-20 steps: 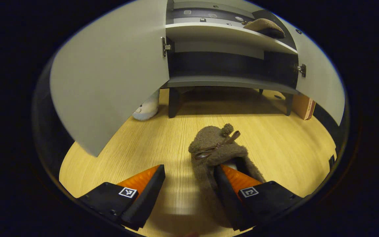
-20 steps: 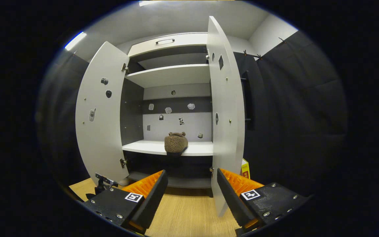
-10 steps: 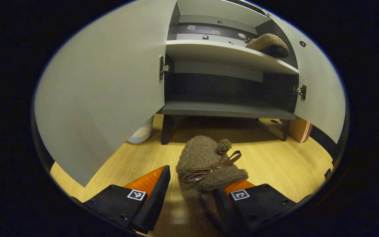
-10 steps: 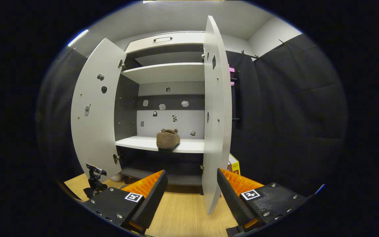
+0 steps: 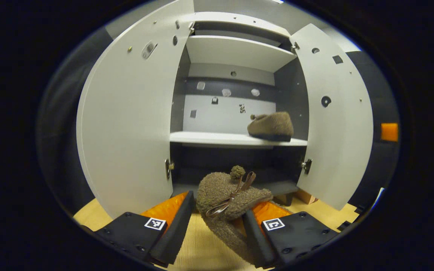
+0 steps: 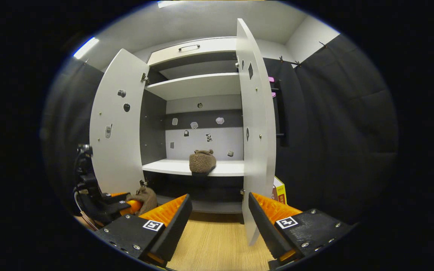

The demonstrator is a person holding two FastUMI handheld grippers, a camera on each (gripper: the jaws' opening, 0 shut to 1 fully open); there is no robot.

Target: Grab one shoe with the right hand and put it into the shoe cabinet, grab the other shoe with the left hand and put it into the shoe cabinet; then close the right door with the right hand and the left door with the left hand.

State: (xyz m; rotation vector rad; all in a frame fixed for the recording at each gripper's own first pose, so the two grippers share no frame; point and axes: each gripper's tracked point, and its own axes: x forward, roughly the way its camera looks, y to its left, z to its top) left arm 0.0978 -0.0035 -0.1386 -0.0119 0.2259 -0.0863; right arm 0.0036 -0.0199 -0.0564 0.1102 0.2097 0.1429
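Slipper [image 5: 229, 199], fleecy, soft and probably light, hangs from the left gripper [image 5: 217, 222], one of its fingers inside the collar, clamping unclear; right gripper [image 6: 217, 222] fingers apart, empty.

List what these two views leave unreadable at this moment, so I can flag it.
- Left gripper grip on the held slipper: left gripper view, its right finger is buried in fleece; pinch unclear.
- Slipper's heel: hidden behind that finger.
- Stickers on the cabinet's back panel: right gripper view, too small.

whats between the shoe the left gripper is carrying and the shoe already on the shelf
Nothing solid: in the left gripper view, the carried shoe and the shelved shoe are separated only by the cabinet's dark lower opening and the white shelf edge.
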